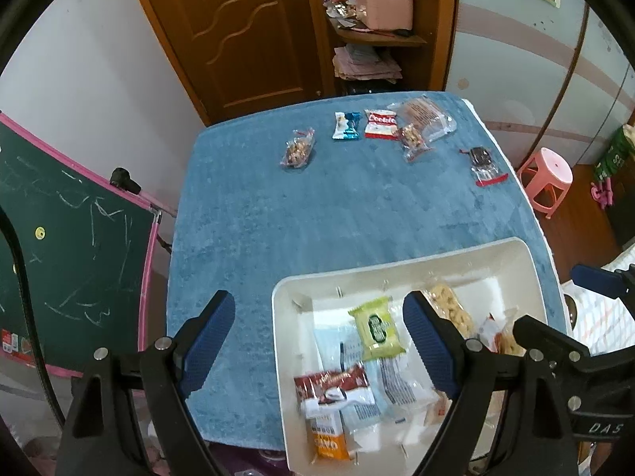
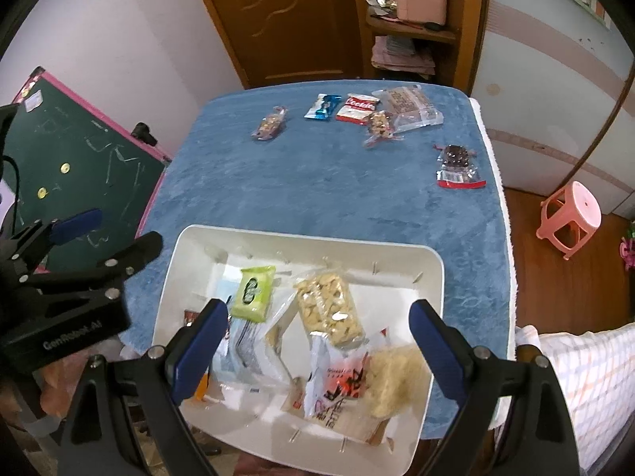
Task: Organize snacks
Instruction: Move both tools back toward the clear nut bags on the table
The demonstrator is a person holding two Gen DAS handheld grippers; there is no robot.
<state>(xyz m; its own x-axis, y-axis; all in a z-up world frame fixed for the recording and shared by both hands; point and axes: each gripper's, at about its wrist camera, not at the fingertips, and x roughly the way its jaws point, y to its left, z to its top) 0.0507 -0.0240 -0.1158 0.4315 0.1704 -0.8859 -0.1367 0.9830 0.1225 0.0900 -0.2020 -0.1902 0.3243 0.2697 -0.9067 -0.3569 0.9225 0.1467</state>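
While your left gripper [image 1: 317,337] and right gripper [image 2: 317,337] hung wide-jawed and empty, the white bin [image 2: 432,273] was well stocked; six snacks [image 1: 380,123] waited across the counter [image 1: 317,214].

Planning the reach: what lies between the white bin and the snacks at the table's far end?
Only bare blue cloth separates the white bin from those snacks, in both views.

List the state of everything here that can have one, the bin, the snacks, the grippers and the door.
white bin: open-topped, partly filled with snack packets
Cookie packet: sealed, lying flat on the blue cloth
dark snack bar: wrapped, lying apart near the cloth's right edge
left gripper: open, holding nothing
right gripper: open, holding nothing
wooden door: closed
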